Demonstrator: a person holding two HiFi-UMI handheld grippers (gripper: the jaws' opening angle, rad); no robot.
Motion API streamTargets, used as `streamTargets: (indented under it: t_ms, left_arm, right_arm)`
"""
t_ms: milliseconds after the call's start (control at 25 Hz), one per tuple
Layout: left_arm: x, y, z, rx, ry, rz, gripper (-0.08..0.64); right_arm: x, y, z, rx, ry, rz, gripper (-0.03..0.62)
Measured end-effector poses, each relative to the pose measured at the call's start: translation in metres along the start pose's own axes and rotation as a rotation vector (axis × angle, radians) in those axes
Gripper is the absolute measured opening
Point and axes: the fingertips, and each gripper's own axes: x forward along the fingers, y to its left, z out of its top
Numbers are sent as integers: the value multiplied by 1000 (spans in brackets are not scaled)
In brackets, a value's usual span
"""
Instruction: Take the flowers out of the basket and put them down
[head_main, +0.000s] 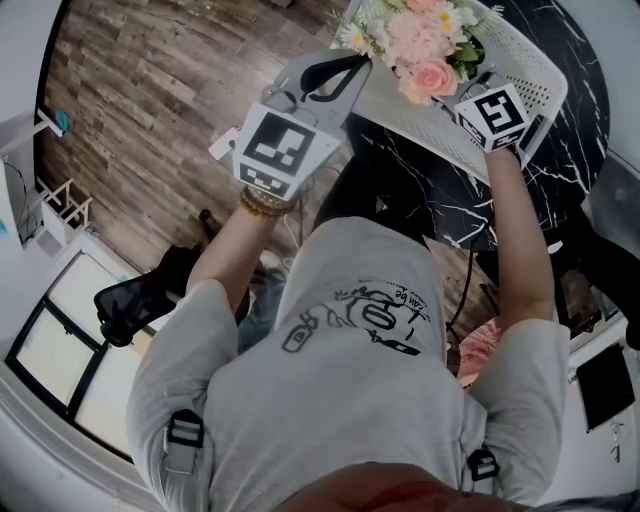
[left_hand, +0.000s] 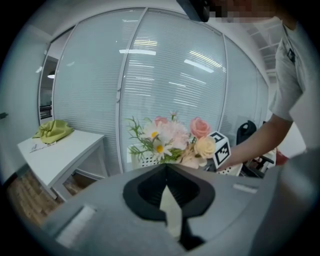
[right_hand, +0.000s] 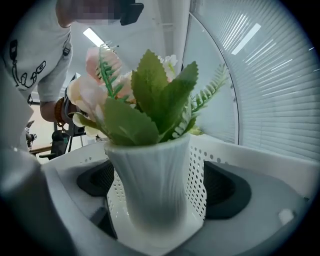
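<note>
A bunch of pink, cream and white flowers (head_main: 420, 40) stands in a white ribbed vase (right_hand: 155, 180) inside a white perforated basket (head_main: 540, 75). My right gripper (head_main: 465, 95) reaches into the basket. In the right gripper view its dark pads (right_hand: 97, 180) stand wide on either side of the vase with a gap on each side. My left gripper (head_main: 360, 60) hovers at the basket's near left edge, jaws together with nothing in them. From the left gripper view the flowers (left_hand: 172, 137) lie ahead beyond the closed tips (left_hand: 167, 172).
The basket sits on a black marble table (head_main: 580, 150). Wooden floor (head_main: 150, 100) lies to the left. A white side table (left_hand: 60, 155) with a green cloth (left_hand: 52, 130) stands by the glass wall. A black chair (head_main: 130, 300) is behind me.
</note>
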Motion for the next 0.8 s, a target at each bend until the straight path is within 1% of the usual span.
streamTargets:
  t_ms: [200,320,520,640,720,800]
  left_arm:
    - [1,2,-3,-7,0,-3,3]
    - [2,1,-3,-11,-1,-5,3]
    - [3,-2,-4,-13,-6,-15,3]
    - [4,-1,-4,-14,-7,-18,3]
    - [4,0,-3,-14,-7,-18,3]
    - [5,-1,-3,-14,-7,-19,3]
  right_arm:
    - [7,0,-3,-8,-11,3,554]
    - [10,2,-5,-14,-11,3,529]
    - [11,1,-10,14,-21,2,498]
    - [12,1,-11,1,-23,4,465]
    - [12,0,-9,-8,-30,2,418]
    - [11,-1,-9,-6,-33,1,388]
